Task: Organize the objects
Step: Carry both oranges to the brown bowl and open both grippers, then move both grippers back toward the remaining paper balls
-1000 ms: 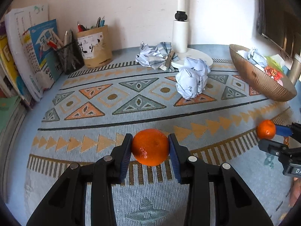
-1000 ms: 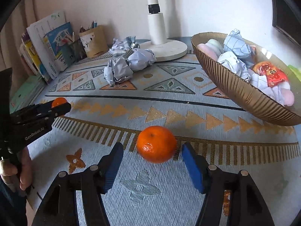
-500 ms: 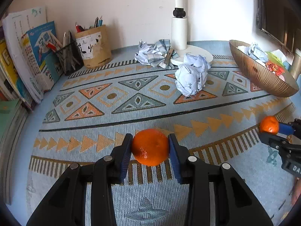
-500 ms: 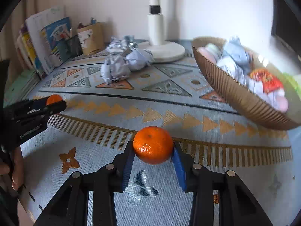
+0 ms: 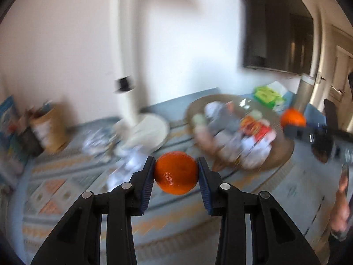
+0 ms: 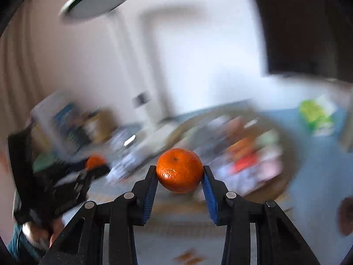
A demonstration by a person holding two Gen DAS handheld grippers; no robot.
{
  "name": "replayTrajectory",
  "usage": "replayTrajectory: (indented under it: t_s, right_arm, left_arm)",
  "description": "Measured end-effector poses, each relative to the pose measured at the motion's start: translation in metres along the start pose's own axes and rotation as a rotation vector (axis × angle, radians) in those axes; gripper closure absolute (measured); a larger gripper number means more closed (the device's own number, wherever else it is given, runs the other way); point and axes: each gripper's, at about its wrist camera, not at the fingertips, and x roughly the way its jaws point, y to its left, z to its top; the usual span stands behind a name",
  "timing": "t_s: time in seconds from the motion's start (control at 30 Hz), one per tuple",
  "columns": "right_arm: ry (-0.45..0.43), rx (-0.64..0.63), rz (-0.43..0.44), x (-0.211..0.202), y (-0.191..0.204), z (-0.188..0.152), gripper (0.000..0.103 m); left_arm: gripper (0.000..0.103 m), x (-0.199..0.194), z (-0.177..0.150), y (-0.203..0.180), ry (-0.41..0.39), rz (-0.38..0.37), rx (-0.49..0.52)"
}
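Left gripper [image 5: 176, 175]: clamped on a tangerine [image 5: 176, 175], blue pads pressed to both sides, fruit raised clear of the counter.
Right gripper [image 6: 179, 174]: pinched shut on a second tangerine [image 6: 179, 169], jaws lately drawn in onto it, fruit carried in the air.
Second tangerine, left view [image 5: 293, 117]: seen at far right, above the rim of the bowl [image 5: 284, 154], held at the tip of the right gripper (heavily blurred).
First tangerine, right view [image 6: 95, 161]: seen at left, at the tip of the left gripper, a hand [image 6: 42, 231] below it.
Bowl: brown, ribbed, wide; filled with crumpled paper [image 5: 253, 152] and a red packet [image 5: 257, 127]; beyond both fruits.
Counter [image 5: 293, 190]: covered by a blue patterned cloth with orange triangles.
Lamp [image 5: 130, 101]: white, upright, round base on the counter left of the bowl.
Paper balls [image 5: 130, 161]: loose, crumpled, near the lamp base.
Pen holder [image 5: 49, 130]: brown, far left, against the wall.
Green pack [image 5: 265, 96]: behind the bowl (contents unreadable).
Focus: strong motion blur across both views.
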Motion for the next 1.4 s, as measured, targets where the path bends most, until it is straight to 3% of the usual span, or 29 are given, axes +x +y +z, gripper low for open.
replayTrajectory:
  t_s: [0.1,0.2,0.43,0.5,0.57,0.6,0.63,0.8,0.87,1.07,1.2,1.23,1.27,1.4]
  right_arm:
    - [0.030,0.186,-0.120,0.017,-0.064,0.028,0.064]
    - [0.087,0.359,-0.087,0.050,-0.122,0.039,0.064]
    - [0.119,0.333,-0.099,0.100,-0.134,0.054,0.063]
    - [0.148,0.330,-0.107,0.113,-0.135,0.058,0.062]
    - [0.148,0.338,-0.106,0.115,-0.138,0.057,0.059]
    - [0.142,0.345,-0.100,0.113,-0.140,0.056,0.058]
    - [0.135,0.354,-0.095,0.109,-0.140,0.054,0.055]
    - [0.108,0.335,-0.099,0.076,-0.126,0.044,0.053]
    - [0.098,0.312,-0.106,0.060,-0.115,0.040,0.048]
    - [0.057,0.240,-0.030,0.021,-0.052,0.026,0.038]
    - [0.082,0.134,0.047,0.019,0.017,0.001,0.037]
    - [0.093,0.118,0.065,0.022,0.032,-0.010,0.033]
    - [0.109,0.110,0.082,0.026,0.045,-0.022,0.026]
    - [0.214,0.032,0.085,0.066,0.102,-0.080,0.025]
  left_arm:
    - [0.068,0.043,0.018,-0.023,0.021,-0.044,-0.012]
    - [0.068,0.081,0.022,-0.041,0.059,-0.069,-0.024]
    - [0.067,0.120,0.031,-0.057,0.100,-0.126,-0.012]
    - [0.053,0.123,0.031,-0.054,0.127,-0.187,-0.032]
    - [0.030,0.120,0.031,-0.050,0.132,-0.262,-0.071]
    - [0.026,0.113,0.031,-0.046,0.118,-0.267,-0.086]
    - [0.020,0.107,0.031,-0.045,0.108,-0.245,-0.090]
    - [0.020,0.061,0.027,-0.027,0.045,-0.185,-0.088]
    - [0.018,0.038,0.020,-0.014,0.018,-0.151,-0.095]
    - [0.004,-0.026,-0.026,0.054,-0.033,0.040,-0.172]
    - [0.004,-0.042,-0.065,0.108,0.007,0.198,-0.268]
    - [0.004,-0.043,-0.077,0.121,0.027,0.248,-0.281]
    - [0.004,-0.045,-0.087,0.130,0.042,0.275,-0.291]
    - [0.004,-0.041,-0.121,0.152,0.093,0.333,-0.312]
